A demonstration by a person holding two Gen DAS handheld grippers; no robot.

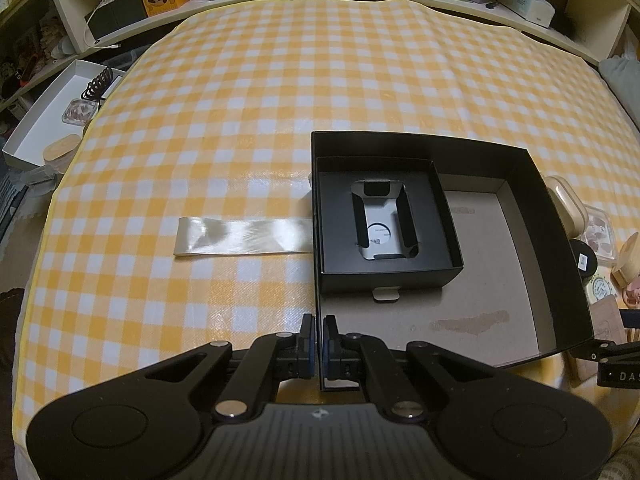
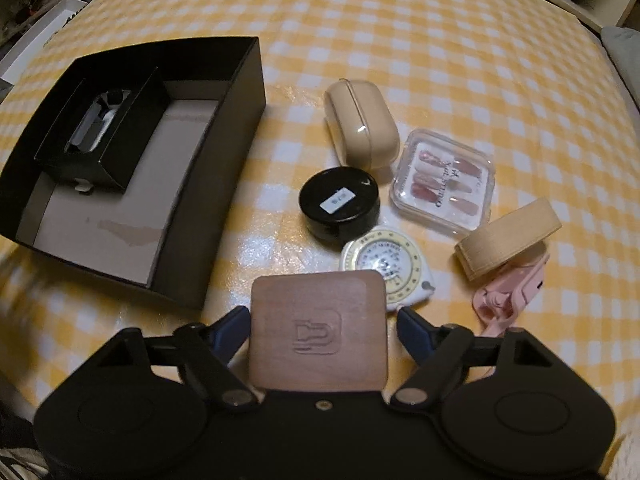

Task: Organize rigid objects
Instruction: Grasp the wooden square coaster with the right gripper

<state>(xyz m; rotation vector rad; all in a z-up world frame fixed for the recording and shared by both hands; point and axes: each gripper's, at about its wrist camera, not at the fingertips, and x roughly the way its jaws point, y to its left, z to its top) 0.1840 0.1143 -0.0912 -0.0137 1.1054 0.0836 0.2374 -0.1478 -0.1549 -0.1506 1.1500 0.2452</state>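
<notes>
Straddling a smooth wooden square (image 2: 319, 330) with my right gripper (image 2: 319, 326), jaws apart and clear of it, I clamp the matte black box (image 1: 448, 240) wall in my left gripper (image 1: 319, 330). Only a small black carton (image 1: 384, 220) is packed; jar (image 2: 340, 202), beige case (image 2: 362, 124), and tape measure (image 2: 382, 256) wait mid-worktop.
</notes>
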